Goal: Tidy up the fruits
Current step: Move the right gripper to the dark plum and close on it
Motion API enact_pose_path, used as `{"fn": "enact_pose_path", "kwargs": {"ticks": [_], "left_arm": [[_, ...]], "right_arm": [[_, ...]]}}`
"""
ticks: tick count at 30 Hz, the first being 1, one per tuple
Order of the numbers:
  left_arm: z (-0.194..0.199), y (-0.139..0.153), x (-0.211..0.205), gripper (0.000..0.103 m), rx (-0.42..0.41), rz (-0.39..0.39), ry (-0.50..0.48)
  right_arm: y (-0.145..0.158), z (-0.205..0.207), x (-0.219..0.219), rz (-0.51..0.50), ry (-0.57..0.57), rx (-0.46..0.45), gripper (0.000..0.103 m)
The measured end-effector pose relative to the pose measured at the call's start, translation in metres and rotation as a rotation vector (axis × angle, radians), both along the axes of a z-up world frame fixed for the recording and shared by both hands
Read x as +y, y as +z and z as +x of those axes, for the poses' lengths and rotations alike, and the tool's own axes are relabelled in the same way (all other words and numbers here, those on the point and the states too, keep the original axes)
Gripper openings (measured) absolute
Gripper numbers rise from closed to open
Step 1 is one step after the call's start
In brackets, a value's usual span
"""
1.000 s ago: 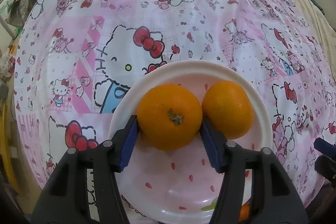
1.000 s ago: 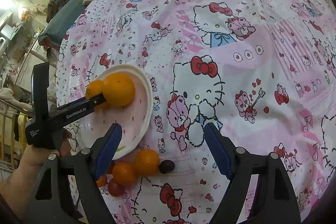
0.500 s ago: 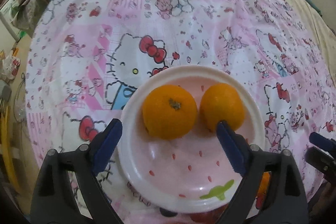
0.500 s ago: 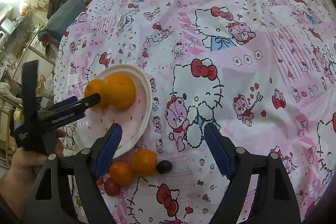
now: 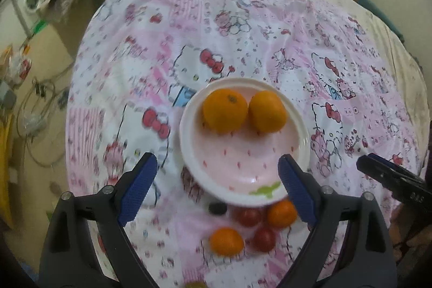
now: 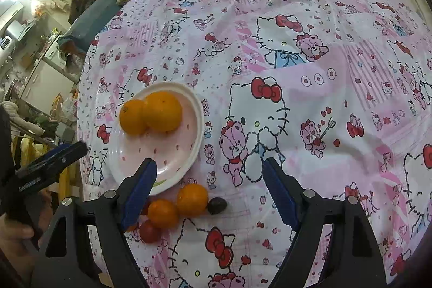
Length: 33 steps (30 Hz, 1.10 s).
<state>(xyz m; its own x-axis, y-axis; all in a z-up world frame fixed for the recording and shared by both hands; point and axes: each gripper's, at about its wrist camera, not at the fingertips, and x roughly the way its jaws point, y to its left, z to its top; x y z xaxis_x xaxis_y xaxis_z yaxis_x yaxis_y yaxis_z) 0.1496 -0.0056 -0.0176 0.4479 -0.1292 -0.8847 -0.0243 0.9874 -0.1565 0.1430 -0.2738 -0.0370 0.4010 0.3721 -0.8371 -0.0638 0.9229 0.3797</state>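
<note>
On the pink plate (image 5: 294,123), two oranges (image 5: 225,109) are seen side by side, touching.
Just below the plate's near rim, smaller oranges (image 6: 192,195), red tomatoes (image 5: 247,216) and a dark fruit (image 6: 216,205) are gathered on the cartoon-printed cloth (image 6: 310,104). The left gripper (image 5: 217,188) is held wide open with nothing gripped, above the plate; the right gripper (image 6: 209,190) is likewise spread wide and holds nothing.
</note>
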Motion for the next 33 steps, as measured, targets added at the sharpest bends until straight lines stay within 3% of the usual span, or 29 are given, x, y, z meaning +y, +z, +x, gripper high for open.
{"fn": "enact_pose_path", "kwargs": {"ticks": [8, 15, 17, 20, 27, 29, 33], "left_arm": [[-0.038, -0.006, 0.010, 0.089, 0.035, -0.027, 0.050], [-0.040, -0.024, 0.018, 0.089, 0.069, -0.040, 0.095], [-0.040, -0.026, 0.020, 0.089, 0.079, -0.039, 0.095], [-0.041, -0.028, 0.023, 0.089, 0.088, -0.037, 0.103], [-0.042, -0.022, 0.026, 0.089, 0.092, -0.087, 0.099], [-0.041, -0.023, 0.026, 0.089, 0.104, -0.098, 0.097], [-0.037, -0.022, 0.023, 0.089, 0.108, -0.113, 0.083]], "right_arm": [[-0.002, -0.013, 0.000, 0.007, 0.004, 0.020, 0.083], [-0.028, -0.011, 0.006, 0.027, 0.022, 0.117, 0.082], [-0.035, -0.010, 0.013, -0.057, 0.070, 0.133, 0.075], [-0.044, -0.011, 0.025, -0.166, 0.168, 0.143, 0.073], [-0.051, -0.030, 0.062, -0.442, 0.438, 0.040, 0.068], [-0.055, -0.034, 0.070, -0.502, 0.506, 0.018, 0.055], [-0.069, -0.035, 0.075, -0.552, 0.627, 0.022, 0.046]]}}
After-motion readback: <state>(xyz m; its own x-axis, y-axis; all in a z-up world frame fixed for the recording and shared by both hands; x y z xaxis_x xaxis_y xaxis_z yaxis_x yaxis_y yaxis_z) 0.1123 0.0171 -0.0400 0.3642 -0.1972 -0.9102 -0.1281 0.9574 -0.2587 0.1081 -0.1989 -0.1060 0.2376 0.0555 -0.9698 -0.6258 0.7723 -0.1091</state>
